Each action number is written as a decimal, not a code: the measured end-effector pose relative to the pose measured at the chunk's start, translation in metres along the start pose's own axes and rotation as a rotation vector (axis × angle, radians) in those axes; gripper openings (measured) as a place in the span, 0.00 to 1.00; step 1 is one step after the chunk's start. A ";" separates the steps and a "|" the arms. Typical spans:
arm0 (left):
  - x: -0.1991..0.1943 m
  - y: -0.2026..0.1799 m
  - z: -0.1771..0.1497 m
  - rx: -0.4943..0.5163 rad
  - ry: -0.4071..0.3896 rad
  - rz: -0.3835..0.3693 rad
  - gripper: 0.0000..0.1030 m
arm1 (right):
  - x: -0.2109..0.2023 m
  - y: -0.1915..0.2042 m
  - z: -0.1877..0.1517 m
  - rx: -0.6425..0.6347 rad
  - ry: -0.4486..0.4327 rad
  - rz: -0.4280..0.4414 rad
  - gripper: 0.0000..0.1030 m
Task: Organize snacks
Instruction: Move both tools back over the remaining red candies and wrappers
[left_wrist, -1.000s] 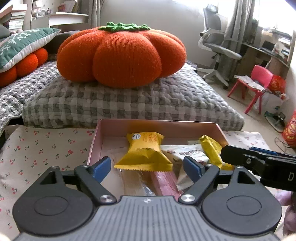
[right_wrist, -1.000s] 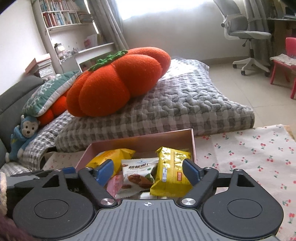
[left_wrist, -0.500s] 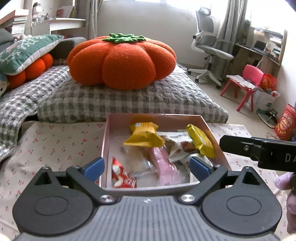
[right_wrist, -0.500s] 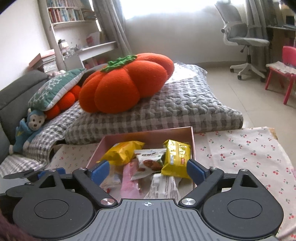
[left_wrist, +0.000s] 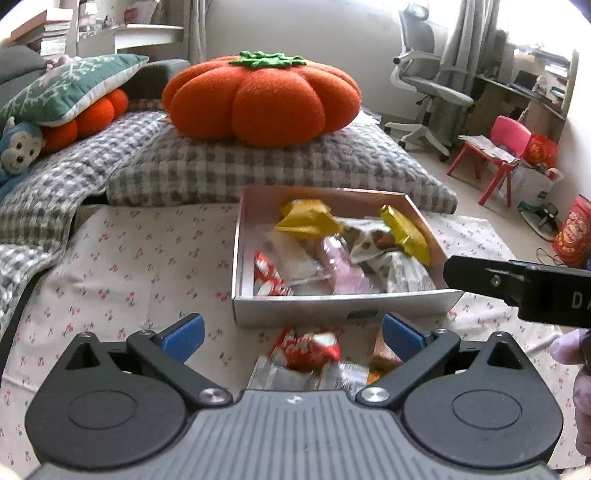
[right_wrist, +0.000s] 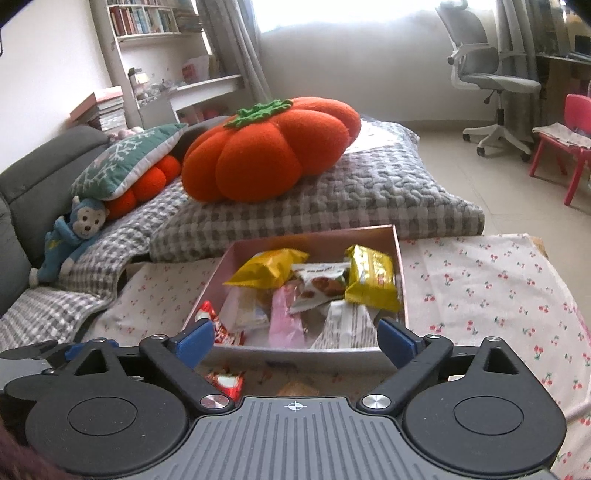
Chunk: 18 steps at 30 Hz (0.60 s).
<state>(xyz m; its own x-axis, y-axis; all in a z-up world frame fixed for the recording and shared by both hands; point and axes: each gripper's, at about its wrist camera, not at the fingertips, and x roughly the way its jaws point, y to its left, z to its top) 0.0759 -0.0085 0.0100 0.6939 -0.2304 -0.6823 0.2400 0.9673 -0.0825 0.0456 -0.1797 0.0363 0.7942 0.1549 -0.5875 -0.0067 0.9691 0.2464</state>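
A pink open box (left_wrist: 343, 308) holds several snack packets, among them a yellow one (left_wrist: 308, 221), a gold one (left_wrist: 406, 230) and a pink one (left_wrist: 343, 266). Loose packets lie on the cloth in front of it, including a red one (left_wrist: 310, 345). My left gripper (left_wrist: 293, 332) hovers over these loose packets with its jaws opening and gripping nothing. The right gripper (right_wrist: 295, 339) faces the box's front wall (right_wrist: 314, 352), jaws opening too, empty. A red packet (right_wrist: 225, 382) lies below it. One black finger of the right gripper (left_wrist: 480, 278) shows at the box's right corner.
A cherry-print cloth (left_wrist: 140, 258) covers the surface. Behind the box lies a grey checked quilt (left_wrist: 258, 166) with an orange pumpkin cushion (left_wrist: 262, 99). A monkey toy (right_wrist: 70, 240) sits at the left. An office chair (right_wrist: 495, 81) and a red child's chair (left_wrist: 498, 155) stand to the right.
Both grippers have drawn back from over the box and their jaws have widened. The box's front wall and the loose packets before it have come into view.
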 end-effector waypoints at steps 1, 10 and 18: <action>-0.001 0.001 -0.003 -0.004 -0.003 -0.001 1.00 | 0.000 0.000 -0.004 -0.001 -0.001 0.004 0.95; 0.002 0.017 -0.025 -0.009 -0.017 -0.002 1.00 | 0.004 -0.002 -0.035 -0.046 0.014 0.001 0.96; 0.010 0.031 -0.029 -0.030 -0.027 -0.009 1.00 | 0.002 -0.009 -0.045 -0.104 -0.003 -0.020 0.96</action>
<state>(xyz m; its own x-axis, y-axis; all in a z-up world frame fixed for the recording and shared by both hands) 0.0707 0.0224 -0.0209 0.7103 -0.2410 -0.6614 0.2255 0.9680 -0.1106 0.0196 -0.1794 -0.0017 0.7965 0.1348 -0.5894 -0.0540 0.9868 0.1528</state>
